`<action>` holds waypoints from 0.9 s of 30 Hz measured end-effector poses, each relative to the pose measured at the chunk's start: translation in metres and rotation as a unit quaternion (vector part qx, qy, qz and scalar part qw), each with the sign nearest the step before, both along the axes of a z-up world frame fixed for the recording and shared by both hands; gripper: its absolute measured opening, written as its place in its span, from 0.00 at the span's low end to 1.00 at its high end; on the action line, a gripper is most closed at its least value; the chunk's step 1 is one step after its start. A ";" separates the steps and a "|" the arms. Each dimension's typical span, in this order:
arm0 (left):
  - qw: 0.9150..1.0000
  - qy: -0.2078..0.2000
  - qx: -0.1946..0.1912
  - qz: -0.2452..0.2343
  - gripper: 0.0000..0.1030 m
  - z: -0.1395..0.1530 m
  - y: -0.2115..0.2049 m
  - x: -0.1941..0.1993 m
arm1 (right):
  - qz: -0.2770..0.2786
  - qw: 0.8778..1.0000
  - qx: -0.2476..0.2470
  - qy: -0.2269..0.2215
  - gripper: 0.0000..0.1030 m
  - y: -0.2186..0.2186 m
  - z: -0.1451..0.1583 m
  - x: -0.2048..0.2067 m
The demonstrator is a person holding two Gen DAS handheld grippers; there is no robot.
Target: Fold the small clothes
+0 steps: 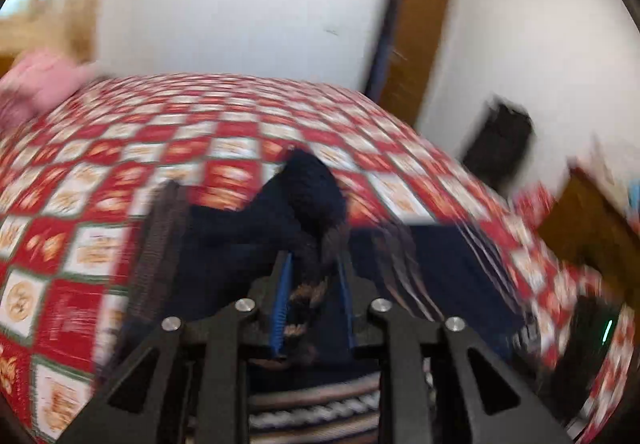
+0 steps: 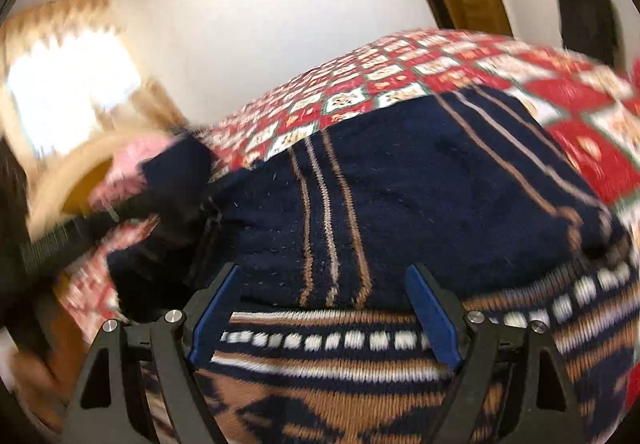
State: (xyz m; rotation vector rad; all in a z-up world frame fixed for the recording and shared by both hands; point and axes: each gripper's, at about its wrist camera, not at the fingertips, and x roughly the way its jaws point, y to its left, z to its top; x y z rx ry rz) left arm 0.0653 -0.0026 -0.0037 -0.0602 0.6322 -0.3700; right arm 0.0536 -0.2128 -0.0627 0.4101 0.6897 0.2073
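A navy knit sweater (image 2: 420, 180) with tan and white stripes lies on a red and white checked bedspread (image 2: 404, 76). My left gripper (image 1: 314, 272) is shut on a bunched fold of the sweater (image 1: 280, 212) and holds it lifted above the bed. My right gripper (image 2: 324, 284) is open, its blue pads (image 2: 430, 308) hovering just above the sweater's patterned band, holding nothing. The left gripper and its lifted fold also show at the left of the right wrist view (image 2: 176, 180). Both views are motion-blurred.
A pink garment (image 1: 36, 84) lies at the bed's far left. A brown door (image 1: 416, 44) and a black object (image 1: 500, 140) stand by the white wall. A wooden piece (image 1: 580, 220) sits right of the bed. A bright window (image 2: 64, 92) is at left.
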 end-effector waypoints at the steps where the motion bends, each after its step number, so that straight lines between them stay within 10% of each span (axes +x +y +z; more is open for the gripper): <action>1: 1.000 -0.001 0.015 -0.018 0.46 -0.003 -0.010 -0.006 | -0.003 1.000 0.005 0.009 0.82 -0.002 0.001 -0.004; 4: 0.999 -0.017 0.045 -0.026 0.76 -0.006 -0.017 -0.029 | -0.013 0.999 0.021 0.037 0.82 -0.007 0.000 -0.014; 11: 0.998 -0.017 0.029 0.057 0.79 0.002 0.051 -0.048 | 0.002 0.993 0.111 0.040 0.82 -0.010 0.021 -0.005; 19: 0.986 -0.010 0.010 0.165 0.79 0.009 0.121 -0.051 | 0.031 0.994 -0.044 0.091 0.82 0.059 -0.005 0.082; 24: 0.978 -0.025 0.029 0.207 0.79 0.013 0.147 -0.059 | 0.078 0.981 -0.171 0.056 0.22 0.108 -0.006 0.087; 27: 0.973 -0.011 0.006 0.229 0.79 0.010 0.164 -0.057 | 0.098 0.978 -0.178 0.053 0.18 0.111 0.005 0.086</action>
